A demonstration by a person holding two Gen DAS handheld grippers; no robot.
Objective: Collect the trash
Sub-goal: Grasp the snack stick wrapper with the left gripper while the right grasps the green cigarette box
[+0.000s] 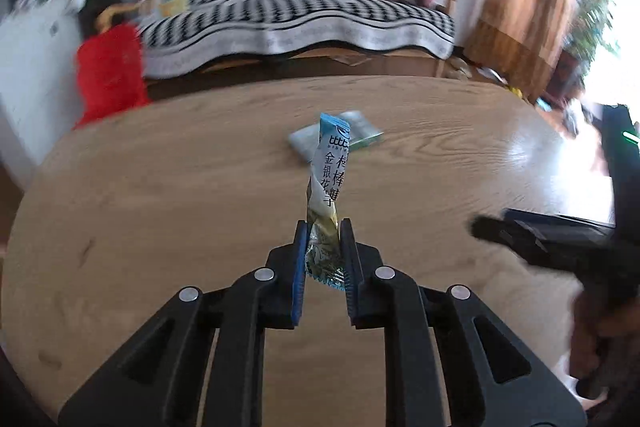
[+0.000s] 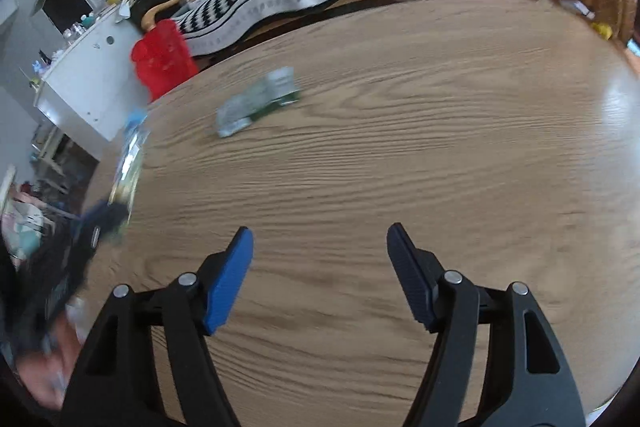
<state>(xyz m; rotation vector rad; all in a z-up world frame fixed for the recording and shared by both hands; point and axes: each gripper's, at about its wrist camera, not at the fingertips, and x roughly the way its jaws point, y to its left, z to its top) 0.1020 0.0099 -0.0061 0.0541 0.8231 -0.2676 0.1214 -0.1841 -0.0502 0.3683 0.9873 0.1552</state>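
The left gripper (image 1: 323, 227) has its jaws pinching a long candy wrapper (image 1: 330, 171) near its bottom end, so the wrapper sticks up above the wooden worktop (image 1: 160, 187). The right gripper (image 2: 320, 239) has its jaws spread wide with nothing between them. A flat green and white packet (image 2: 260, 101) lies on the worktop, further away. Past the worktop's edge stand a red bin (image 2: 162, 57) and a striped sofa (image 1: 288, 7).
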